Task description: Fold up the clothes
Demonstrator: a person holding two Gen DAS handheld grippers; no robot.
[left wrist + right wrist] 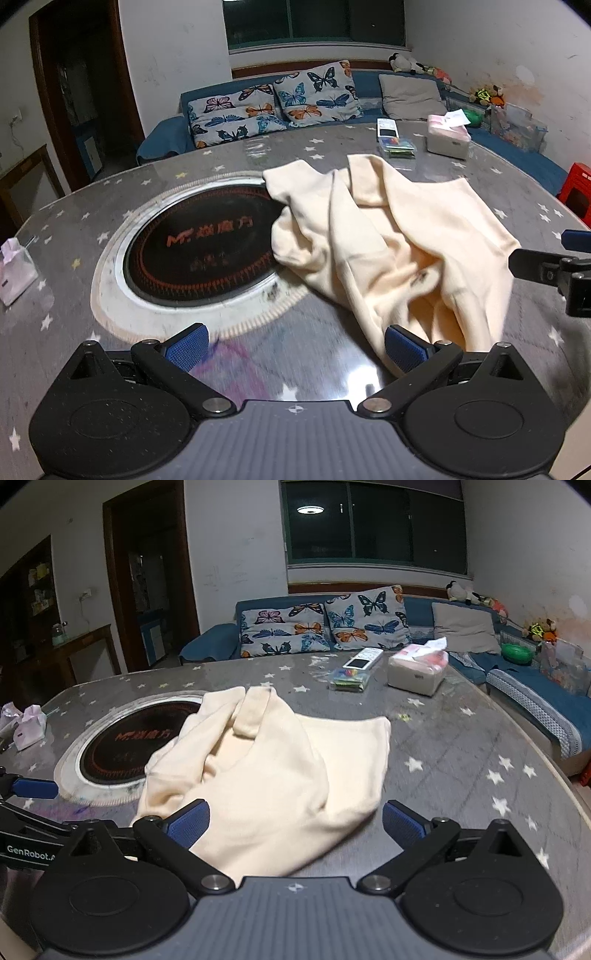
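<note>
A cream garment point(388, 240) lies crumpled on the grey star-patterned table point(110, 192), its left part draped over the round built-in cooktop point(207, 251). My left gripper point(295, 347) is open and empty, just in front of the garment's near edge, which lies by its right finger. In the right wrist view the garment point(266, 768) lies loosely bunched, and my right gripper point(295, 823) is open with the garment's near hem between its fingers, not clamped. The right gripper also shows at the right edge of the left wrist view point(554, 266).
A tissue box point(417, 668), a remote point(364, 659) and a small packet point(349, 677) sit at the table's far side. A small tissue pack point(29, 727) lies at the left edge. A blue sofa point(517, 672) with butterfly cushions runs behind and to the right.
</note>
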